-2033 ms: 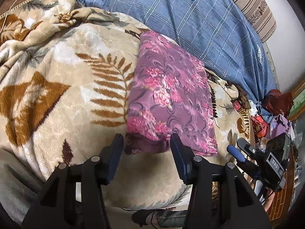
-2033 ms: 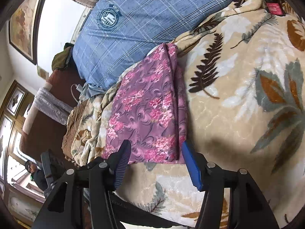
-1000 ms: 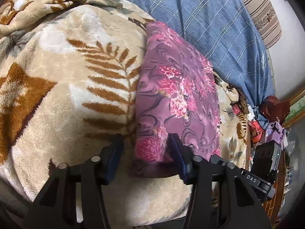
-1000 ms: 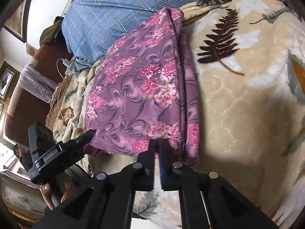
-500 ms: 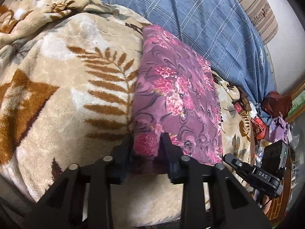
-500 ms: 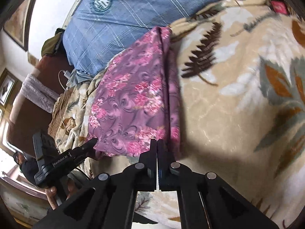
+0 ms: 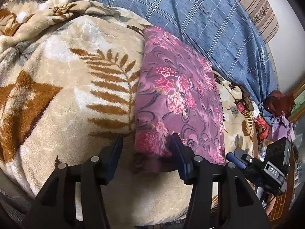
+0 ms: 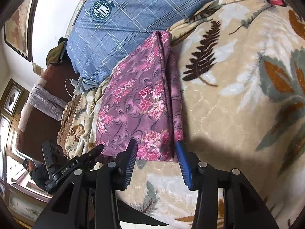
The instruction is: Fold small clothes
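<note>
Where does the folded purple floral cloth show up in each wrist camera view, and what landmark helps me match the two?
Left wrist: purple floral cloth lies centre-right, its near edge just beyond the open left tool.
Right wrist: it lies centre-left, its near edge just beyond the open right tool.
Shared landmark: the blue plaid bedding beyond its far end.

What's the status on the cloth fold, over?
Left gripper open, straddling near-left corner. Right gripper open at near-right corner. Cloth folded flat on blanket. Nothing blocking.

Leaf-print fleece blanket (image 7: 63,87), blue plaid bedding (image 8: 122,19), framed picture (image 8: 17,24)
</note>
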{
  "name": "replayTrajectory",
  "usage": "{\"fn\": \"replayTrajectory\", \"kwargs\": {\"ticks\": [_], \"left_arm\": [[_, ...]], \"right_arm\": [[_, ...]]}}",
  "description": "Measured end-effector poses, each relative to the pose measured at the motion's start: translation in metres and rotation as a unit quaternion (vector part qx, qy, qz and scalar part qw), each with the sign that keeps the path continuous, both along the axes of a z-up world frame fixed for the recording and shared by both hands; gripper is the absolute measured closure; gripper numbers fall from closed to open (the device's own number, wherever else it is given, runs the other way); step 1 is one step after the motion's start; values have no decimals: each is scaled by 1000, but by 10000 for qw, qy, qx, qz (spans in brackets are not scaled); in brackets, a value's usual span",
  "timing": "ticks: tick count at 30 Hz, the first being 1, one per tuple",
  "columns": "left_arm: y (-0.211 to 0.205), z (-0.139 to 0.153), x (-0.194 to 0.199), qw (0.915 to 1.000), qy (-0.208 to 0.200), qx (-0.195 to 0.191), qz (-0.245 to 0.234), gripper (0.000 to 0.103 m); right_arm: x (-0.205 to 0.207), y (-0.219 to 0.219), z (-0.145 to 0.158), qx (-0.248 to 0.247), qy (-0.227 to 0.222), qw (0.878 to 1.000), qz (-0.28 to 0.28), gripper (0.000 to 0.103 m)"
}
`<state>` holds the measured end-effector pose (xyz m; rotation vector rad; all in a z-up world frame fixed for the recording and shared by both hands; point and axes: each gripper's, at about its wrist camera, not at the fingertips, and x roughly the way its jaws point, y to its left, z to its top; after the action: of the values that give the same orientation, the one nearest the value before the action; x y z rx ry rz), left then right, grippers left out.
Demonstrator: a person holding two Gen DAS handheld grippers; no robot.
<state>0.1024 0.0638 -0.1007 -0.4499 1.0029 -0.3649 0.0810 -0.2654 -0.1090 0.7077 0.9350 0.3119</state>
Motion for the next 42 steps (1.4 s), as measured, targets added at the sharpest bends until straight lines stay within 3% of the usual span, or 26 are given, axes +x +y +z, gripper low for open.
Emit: {"fn": "replayTrajectory", "kwargs": {"ticks": [11, 14, 20, 23, 25, 27, 29, 31, 33, 36, 38, 42], "left_arm": [[8, 6, 5, 9973, 100, -724, -15, 47], [5, 7, 14, 9972, 412, -619, 79, 47], [-6, 6, 33, 9977, 326, -567, -190, 47], [-6, -12, 33, 9965, 522, -636, -138, 48], [-8, -9, 31, 9972, 413, -605, -152, 49], [-14, -6, 29, 9978, 308, -524, -273, 61], [-17, -4, 28, 9989, 208, -298, -300, 77], [-17, -3, 26, 9991, 127, -239, -334, 80], [-17, -4, 26, 9990, 124, -232, -364, 79], [-16, -5, 28, 9989, 157, -230, -379, 77], [-14, -5, 28, 9990, 190, -231, -335, 69], [-2, 4, 27, 9985, 190, -475, -181, 57]], "right_arm": [[-4, -3, -7, 118, 68, 9999, 8, 62], [0, 1, -3, 64, 5, 10000, 75, 63], [17, 19, -1, -523, 96, 9985, 144, 60], [19, 21, -13, -507, 200, 9982, 238, 67], [19, 24, -15, -548, 175, 9979, 288, 85], [21, 30, -14, -708, 122, 9968, 365, 95], [20, 32, -10, -870, 99, 9957, 302, 96], [8, 28, 5, -970, -119, 9949, 257, 96], [-5, 22, 18, -1212, -234, 9923, 141, 96], [5, 17, -1, -1206, 68, 9925, 182, 96], [13, 18, -18, -1037, 301, 9939, 200, 96], [5, 11, -2, -844, 108, 9962, 158, 88]]}}
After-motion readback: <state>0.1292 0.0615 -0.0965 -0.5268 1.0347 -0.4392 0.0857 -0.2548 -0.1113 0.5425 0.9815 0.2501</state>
